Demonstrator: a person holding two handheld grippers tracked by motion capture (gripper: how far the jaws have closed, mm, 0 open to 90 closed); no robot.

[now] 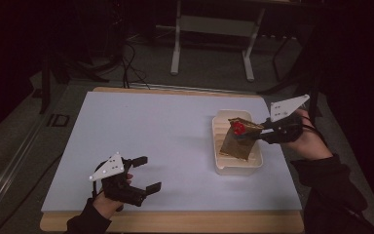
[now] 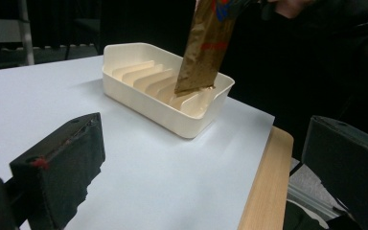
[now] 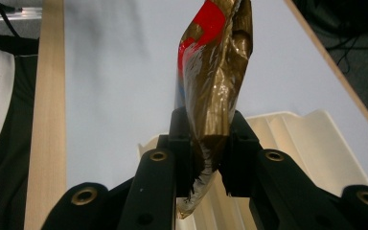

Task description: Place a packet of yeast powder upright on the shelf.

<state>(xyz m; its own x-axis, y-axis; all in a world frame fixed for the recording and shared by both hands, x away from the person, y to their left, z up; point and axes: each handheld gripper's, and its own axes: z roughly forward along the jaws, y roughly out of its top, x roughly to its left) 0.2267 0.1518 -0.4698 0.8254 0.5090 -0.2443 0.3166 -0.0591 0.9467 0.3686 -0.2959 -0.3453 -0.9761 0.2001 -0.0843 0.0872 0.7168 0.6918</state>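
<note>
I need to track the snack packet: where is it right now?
In the high view the gold packet is at the table's right side, pinched by the right gripper, its lower end in the cream slotted tray.

Room's dim, bkgd nearly black; only the white table top [image 1: 165, 141] catches light from above. Glare on the foil packet [image 3: 215, 76]; close black jaws look soft, slightly out of focus.

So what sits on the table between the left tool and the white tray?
Nothing: in the high view the stretch of table between the open left tool and the tray is bare. The left gripper view shows the same bare surface.
</note>
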